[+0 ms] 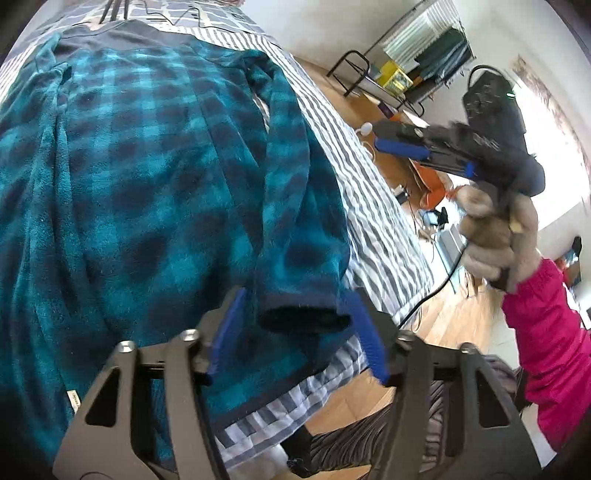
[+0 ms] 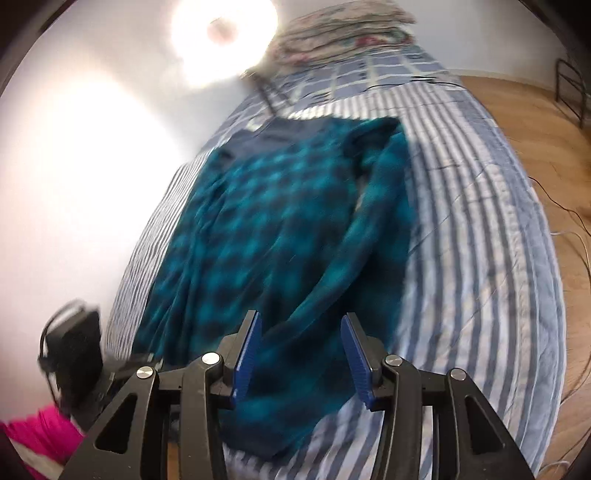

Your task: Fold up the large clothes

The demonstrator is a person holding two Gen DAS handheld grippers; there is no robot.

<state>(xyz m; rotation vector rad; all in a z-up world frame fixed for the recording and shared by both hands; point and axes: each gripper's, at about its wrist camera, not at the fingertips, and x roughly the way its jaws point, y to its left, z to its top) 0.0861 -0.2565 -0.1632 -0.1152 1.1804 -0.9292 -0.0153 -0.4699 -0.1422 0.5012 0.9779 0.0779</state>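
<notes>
Fleece garment (image 1: pixel 147 177), teal plaid: spread flat on striped bed (image 1: pixel 369 206). Sleeve cuff (image 1: pixel 303 317) between left tongs' (image 1: pixel 295 332) wide-open jaws, ungripped. Right tongs (image 2: pixel 301 354) gaping, empty, above hem. Advice: pinch cuff squarely before folding inward.

**Bedroom with striped bed**

A bed (image 2: pixel 480 229) in blue-and-white striped sheets stands beside a white wall (image 2: pixel 74 184). Folded quilts (image 2: pixel 343 33) lie at its head. Wood floor (image 2: pixel 532 110); a black rack (image 1: pixel 406 70) by the far wall.
</notes>
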